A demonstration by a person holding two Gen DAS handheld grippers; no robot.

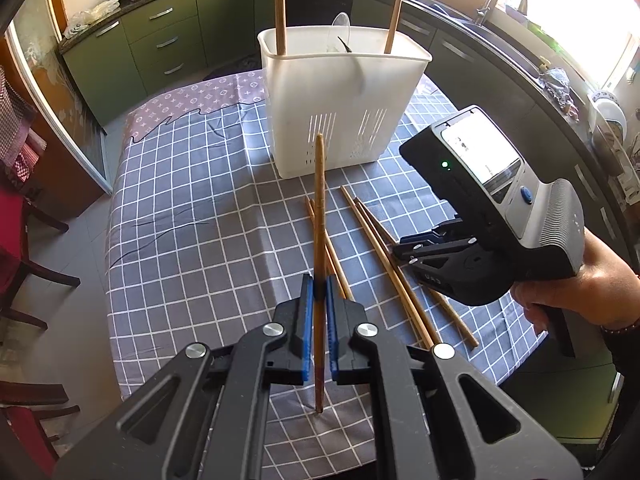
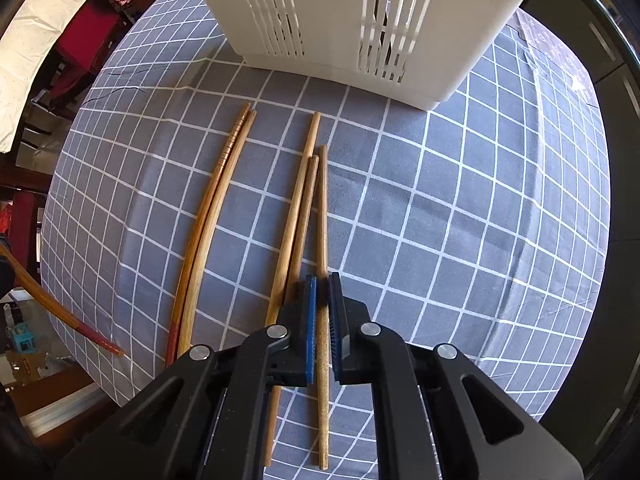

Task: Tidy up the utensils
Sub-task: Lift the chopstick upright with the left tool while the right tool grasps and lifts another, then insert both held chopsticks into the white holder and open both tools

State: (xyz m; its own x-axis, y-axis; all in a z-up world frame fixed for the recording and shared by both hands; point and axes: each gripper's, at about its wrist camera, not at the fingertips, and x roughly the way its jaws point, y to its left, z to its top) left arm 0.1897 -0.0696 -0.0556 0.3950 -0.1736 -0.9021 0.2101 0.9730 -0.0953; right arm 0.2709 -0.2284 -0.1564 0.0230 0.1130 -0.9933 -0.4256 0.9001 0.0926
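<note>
The left wrist view alone shows the white bin's (image 1: 344, 100) open top in the upper middle, with two sticks and a clear spoon (image 1: 340, 32) standing inside. It also shows the right hand (image 1: 580, 292) at the right edge. There the left tongs (image 1: 319, 300) are clamped shut on one dark chopstick (image 1: 319, 208), which tilts up toward the bin.

The right wrist view alone shows the loose chopsticks plainly: a pair (image 2: 208, 220) at centre left and three just right of it, all lying lengthwise on the checked surface (image 2: 460, 220). The right tongs (image 2: 322, 312), pointing down, are closed on the rightmost chopstick (image 2: 322, 220), which lies flat on the cloth.

The bin's slotted wall stands just beyond the chopstick tips. The right half of the cloth is open. The surface's edge curves along the left of the frame, with chairs beyond.
</note>
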